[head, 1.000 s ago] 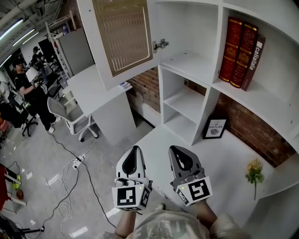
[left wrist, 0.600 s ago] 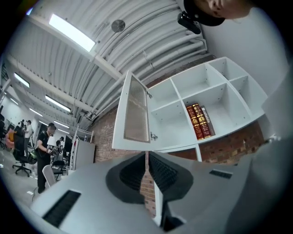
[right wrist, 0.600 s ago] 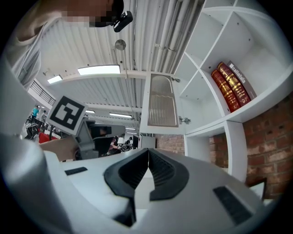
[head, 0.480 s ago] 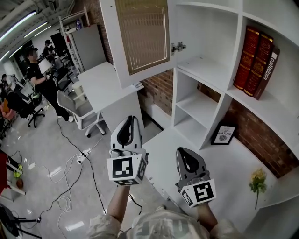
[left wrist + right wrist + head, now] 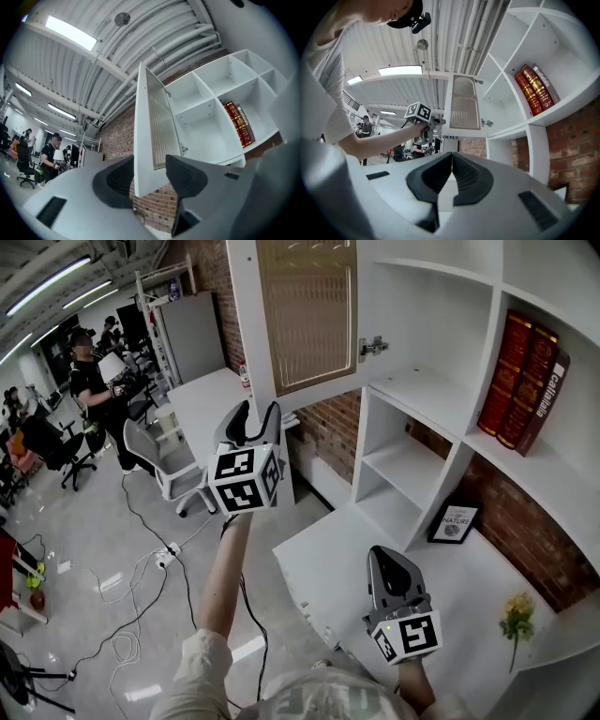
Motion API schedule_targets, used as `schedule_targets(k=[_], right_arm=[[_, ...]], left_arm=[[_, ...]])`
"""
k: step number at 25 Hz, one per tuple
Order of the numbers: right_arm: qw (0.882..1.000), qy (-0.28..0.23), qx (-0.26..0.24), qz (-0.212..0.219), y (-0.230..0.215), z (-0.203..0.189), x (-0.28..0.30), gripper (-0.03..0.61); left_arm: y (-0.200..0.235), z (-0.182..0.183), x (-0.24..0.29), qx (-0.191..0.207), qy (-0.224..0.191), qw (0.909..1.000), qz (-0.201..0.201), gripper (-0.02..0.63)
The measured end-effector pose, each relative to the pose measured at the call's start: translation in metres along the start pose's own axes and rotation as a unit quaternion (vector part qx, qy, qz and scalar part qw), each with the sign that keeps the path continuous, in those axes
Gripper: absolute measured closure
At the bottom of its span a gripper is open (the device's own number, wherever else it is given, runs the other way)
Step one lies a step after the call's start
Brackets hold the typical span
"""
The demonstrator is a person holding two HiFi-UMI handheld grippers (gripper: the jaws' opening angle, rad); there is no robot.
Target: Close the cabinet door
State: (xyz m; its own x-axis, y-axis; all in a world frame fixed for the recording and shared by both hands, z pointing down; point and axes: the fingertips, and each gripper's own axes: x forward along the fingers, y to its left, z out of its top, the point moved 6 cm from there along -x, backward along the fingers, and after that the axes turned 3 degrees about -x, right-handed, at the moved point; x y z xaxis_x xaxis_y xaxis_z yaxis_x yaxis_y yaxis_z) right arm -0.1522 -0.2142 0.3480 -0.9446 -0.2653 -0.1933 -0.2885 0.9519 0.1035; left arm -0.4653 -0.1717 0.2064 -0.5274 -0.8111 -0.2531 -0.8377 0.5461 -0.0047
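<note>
Having risen, left hand-held gripper (image 5: 255, 416), opening, seemingly straddles cabinet door (image 5: 305, 315); right hand-held gripper (image 5: 387, 557) stays closed.

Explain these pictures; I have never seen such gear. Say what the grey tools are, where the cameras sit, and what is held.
A person holds a two-jaw tool in each hand. One camera sits on the head, looking down; one rides on each tool. The left gripper is raised to the open cabinet door, jaws opening, the door's lower corner showing between them, not gripped. The right gripper is shut, empty, over the white desk with a framed picture and yellow flower.
</note>
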Motion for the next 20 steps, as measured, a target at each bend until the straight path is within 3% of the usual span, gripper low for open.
schedule_targets(k=[6, 12, 20], right_arm=[[1.0, 0.011, -0.008, -0.006, 0.002, -0.004, -0.007, 0.561], [1.0, 0.019, -0.013, -0.017, -0.002, -0.006, -0.012, 0.561], [0.999, 0.023, -0.021, -0.025, 0.0, -0.006, -0.016, 0.561]], left_arm=[[0.022, 0.003, 0.027, -0.027, -0.003, 0.9996, 0.012, 0.413], [0.028, -0.009, 0.047, -0.047, 0.037, 0.998, -0.021, 0.414], [0.025, -0.01, 0.047, -0.052, 0.041, 0.9973, -0.031, 0.449]])
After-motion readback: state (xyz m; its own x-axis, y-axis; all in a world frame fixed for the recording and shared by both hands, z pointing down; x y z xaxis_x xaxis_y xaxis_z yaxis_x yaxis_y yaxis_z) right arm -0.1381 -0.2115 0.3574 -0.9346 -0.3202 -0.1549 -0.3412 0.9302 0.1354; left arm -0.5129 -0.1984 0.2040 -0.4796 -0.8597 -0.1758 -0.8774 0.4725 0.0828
